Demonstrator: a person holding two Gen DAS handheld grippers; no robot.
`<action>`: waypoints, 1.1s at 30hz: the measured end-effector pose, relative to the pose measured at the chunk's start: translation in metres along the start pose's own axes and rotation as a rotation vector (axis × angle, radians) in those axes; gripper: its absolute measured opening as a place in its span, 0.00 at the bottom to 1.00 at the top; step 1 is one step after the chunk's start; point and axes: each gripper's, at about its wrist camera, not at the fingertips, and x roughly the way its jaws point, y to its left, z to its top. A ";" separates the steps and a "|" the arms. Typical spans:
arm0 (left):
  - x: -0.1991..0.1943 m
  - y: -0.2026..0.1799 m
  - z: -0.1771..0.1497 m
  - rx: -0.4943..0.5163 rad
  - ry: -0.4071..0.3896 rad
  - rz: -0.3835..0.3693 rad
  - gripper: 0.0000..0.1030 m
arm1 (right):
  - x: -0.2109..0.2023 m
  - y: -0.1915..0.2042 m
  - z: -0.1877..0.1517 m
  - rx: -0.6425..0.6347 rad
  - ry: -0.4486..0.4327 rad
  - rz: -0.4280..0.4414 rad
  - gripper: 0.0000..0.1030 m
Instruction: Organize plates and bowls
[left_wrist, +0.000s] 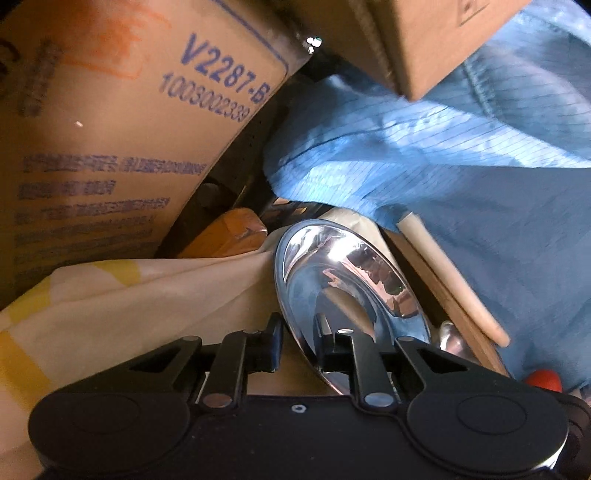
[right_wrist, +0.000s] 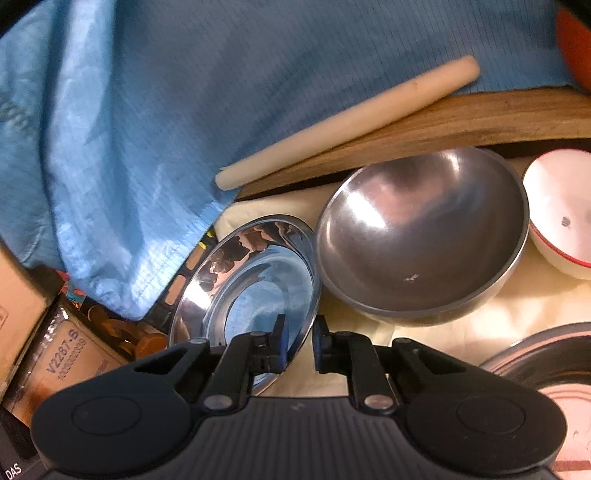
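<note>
A shiny steel plate (left_wrist: 351, 266) stands tilted on its edge in the left wrist view. My left gripper (left_wrist: 299, 338) is shut on its near rim, one finger on each face. The right wrist view also shows a shiny steel plate (right_wrist: 258, 273), tilted, with my right gripper (right_wrist: 299, 338) shut on its near right rim. I cannot tell whether both views show the same plate. A large dull steel bowl (right_wrist: 421, 236) sits just right of it on a cream cloth (right_wrist: 480, 325). A white bowl with a red rim (right_wrist: 561, 221) sits further right.
A pale rolling pin (right_wrist: 347, 122) lies on a wooden board (right_wrist: 461, 118) behind the bowls. Blue fabric (right_wrist: 147, 110) hangs over the back and left. A printed cardboard box (left_wrist: 110, 129) stands close on the left. A dark-rimmed dish (right_wrist: 546, 354) lies at the lower right.
</note>
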 end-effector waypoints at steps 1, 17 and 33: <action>-0.005 0.000 0.000 0.000 -0.005 -0.005 0.17 | -0.004 0.002 0.000 -0.006 -0.008 0.003 0.14; -0.069 -0.056 -0.058 0.143 0.046 -0.187 0.19 | -0.127 -0.035 -0.024 -0.019 -0.108 -0.067 0.15; -0.097 -0.084 -0.135 0.365 0.194 -0.260 0.24 | -0.197 -0.082 -0.063 0.023 -0.063 -0.170 0.15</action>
